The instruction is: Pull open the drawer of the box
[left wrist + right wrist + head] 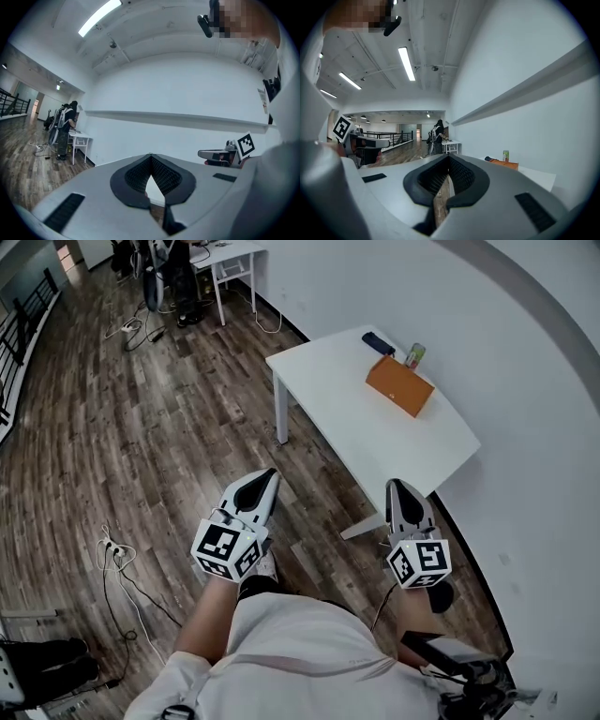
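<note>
Orange box (400, 385) lies at the white desk's (375, 442) far side; nearer, left tongs (270, 473) and right tongs (395, 485) are closed, empty.

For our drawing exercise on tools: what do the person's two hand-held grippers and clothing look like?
Both the left gripper and the right gripper have pale grey, tapering shells with black, ribbed pads inside. Each carries a white cube with black square markers at its rear. The person wears a white short-sleeved shirt.
</note>
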Motion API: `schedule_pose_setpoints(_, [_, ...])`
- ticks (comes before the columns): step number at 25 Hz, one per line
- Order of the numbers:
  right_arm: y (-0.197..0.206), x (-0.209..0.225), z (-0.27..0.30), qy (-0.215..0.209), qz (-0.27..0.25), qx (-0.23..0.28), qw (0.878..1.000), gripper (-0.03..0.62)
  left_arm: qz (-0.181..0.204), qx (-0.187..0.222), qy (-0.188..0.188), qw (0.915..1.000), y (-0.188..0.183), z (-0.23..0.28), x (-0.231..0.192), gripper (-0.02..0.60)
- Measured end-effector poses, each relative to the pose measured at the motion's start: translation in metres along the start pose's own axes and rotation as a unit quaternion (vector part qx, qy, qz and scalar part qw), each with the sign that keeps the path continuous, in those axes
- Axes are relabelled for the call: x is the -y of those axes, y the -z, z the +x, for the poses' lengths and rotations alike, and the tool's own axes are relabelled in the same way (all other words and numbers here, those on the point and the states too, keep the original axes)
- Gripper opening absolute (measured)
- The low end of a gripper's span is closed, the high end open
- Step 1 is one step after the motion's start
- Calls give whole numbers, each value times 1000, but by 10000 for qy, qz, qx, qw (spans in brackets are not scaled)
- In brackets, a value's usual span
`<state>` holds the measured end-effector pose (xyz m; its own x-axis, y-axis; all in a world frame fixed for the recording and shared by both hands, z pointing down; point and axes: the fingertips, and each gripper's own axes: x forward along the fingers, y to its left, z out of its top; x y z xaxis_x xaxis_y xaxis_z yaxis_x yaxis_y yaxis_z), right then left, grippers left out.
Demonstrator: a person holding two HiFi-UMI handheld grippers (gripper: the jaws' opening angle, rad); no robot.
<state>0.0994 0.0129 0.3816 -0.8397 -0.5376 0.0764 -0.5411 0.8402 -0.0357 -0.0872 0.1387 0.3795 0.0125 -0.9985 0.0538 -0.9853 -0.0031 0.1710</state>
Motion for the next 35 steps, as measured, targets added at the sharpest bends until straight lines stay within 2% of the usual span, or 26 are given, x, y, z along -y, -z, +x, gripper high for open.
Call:
schedule_pose_setpoints(7, [-19, -43, 99, 243, -21, 62, 9997, 3, 30, -58, 165, 9998, -29, 21, -117, 8])
schedule_pose_setpoints(10, [-20, -45, 123, 399, -97, -9, 9992, 3, -42, -32, 312, 9995, -34, 40, -144, 8])
schedule_pose_setpoints(14, [-22, -26, 146, 700, -42, -65, 9975, 3, -119, -117, 575, 9982, -30, 73, -161, 8])
schedule_pose_setpoints(23, [-7, 51, 192, 1256, 168, -52, 9919, 3, -18, -399, 1207, 9919, -22, 182, -163, 8])
schedule_pose_setpoints(31, [1, 166, 220, 1837, 446, 35, 9820, 3, 221, -573, 1743, 9828, -30, 323, -131, 8])
schedule_pose_setpoints(35, [8, 205, 234, 1963, 499, 16, 9793, 3, 350, -634, 1966, 9778, -29, 373, -114, 8])
